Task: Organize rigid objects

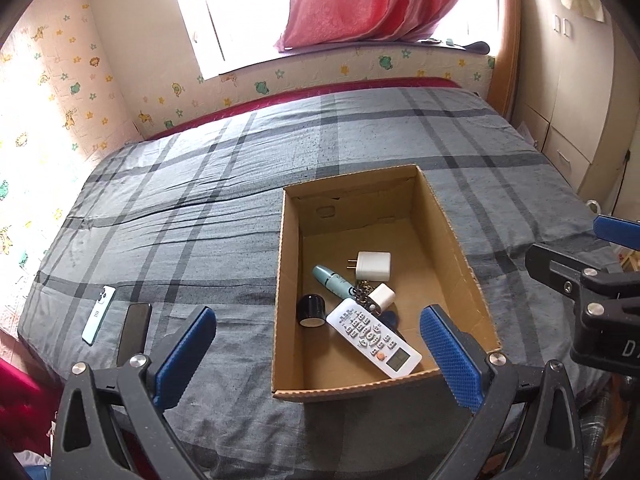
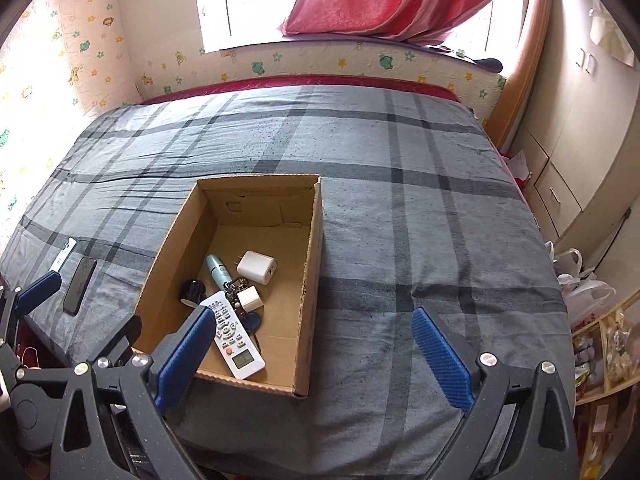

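left wrist view: open brown cardboard box (image 1: pixel 452 216) on the grey plaid bedspread (image 1: pixel 208 216), landmark for all else. inside the box, toward its near end, a white rectangular remote control (image 1: pixel 374 338) lying diagonally, touching a small white cube charger (image 1: pixel 383 295) on a metal keychain (image 1: pixel 362 291). just beyond these, a larger white plug adapter (image 1: pixel 373 266), a pale teal tube (image 1: pixel 332 278) and a short black cylinder (image 1: pixel 311 311). left of the box, well apart on the bedspread, a black slab phone (image 1: pixel 134 334) and a mint-green phone (image 1: pixel 99 314) side by side. left gripper (image 1: pixel 318 356) hovering over the box's near end, blue pads spread wide, holding nothing. right wrist view: right gripper (image 2: pixel 314 360) likewise spread wide and empty, over the box's near right corner.
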Demonstrator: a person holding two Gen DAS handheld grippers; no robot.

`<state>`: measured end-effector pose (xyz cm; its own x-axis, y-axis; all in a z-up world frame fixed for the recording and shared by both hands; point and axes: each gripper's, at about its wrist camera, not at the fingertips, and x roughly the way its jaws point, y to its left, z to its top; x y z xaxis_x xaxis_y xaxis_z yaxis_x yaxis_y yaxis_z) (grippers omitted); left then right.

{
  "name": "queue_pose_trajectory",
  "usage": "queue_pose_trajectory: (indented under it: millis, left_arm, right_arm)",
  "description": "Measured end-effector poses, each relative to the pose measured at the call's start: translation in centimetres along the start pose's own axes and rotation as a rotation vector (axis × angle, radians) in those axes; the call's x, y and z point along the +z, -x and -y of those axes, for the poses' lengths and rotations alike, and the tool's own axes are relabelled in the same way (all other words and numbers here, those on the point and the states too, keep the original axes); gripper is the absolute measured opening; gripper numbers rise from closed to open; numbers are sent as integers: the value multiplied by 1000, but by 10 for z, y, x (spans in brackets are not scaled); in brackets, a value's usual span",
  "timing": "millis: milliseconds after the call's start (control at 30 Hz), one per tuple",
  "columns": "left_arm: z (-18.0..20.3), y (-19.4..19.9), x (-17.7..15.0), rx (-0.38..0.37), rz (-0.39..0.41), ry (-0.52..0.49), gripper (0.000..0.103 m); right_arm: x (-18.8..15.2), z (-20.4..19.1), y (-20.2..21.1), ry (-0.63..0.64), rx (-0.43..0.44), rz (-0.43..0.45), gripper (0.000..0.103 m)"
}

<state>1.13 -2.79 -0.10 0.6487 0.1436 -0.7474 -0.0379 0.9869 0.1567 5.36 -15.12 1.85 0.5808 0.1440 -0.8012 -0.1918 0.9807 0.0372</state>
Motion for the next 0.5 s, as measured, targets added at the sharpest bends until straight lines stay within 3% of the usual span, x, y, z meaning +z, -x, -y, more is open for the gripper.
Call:
queue_pose_trajectory:
  millis: [500]
  left_arm:
    - [17,20,-14,-28,27,-8,103]
  right_arm:
    - [-20,6,21,-15,3,21,100]
